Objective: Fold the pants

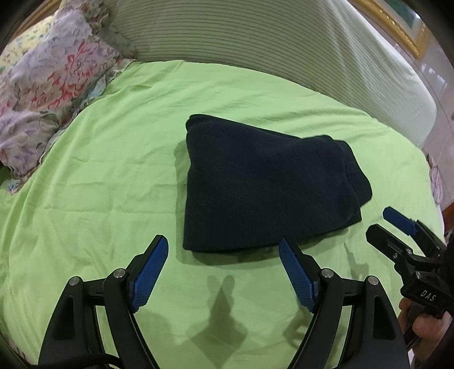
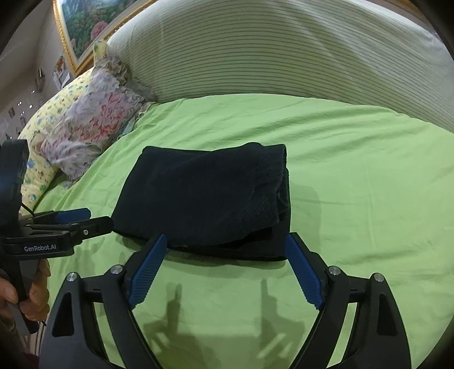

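The dark navy pants (image 1: 255, 181) lie folded into a compact stack in the middle of the green bed sheet (image 1: 99, 184); they also show in the right wrist view (image 2: 204, 198). My left gripper (image 1: 222, 244) is open and empty, held just short of the stack's near edge. My right gripper (image 2: 225, 241) is open and empty, its fingertips at the stack's near edge, touching nothing I can tell. The right gripper shows at the right of the left wrist view (image 1: 380, 224). The left gripper shows at the left of the right wrist view (image 2: 96, 217).
Floral pillows (image 1: 42, 85) lie at the far left of the bed, also in the right wrist view (image 2: 93, 119). A striped padded headboard (image 1: 255, 31) runs along the back. A gold-framed picture (image 2: 85, 25) hangs on the wall. The green sheet (image 2: 369, 184) surrounds the stack.
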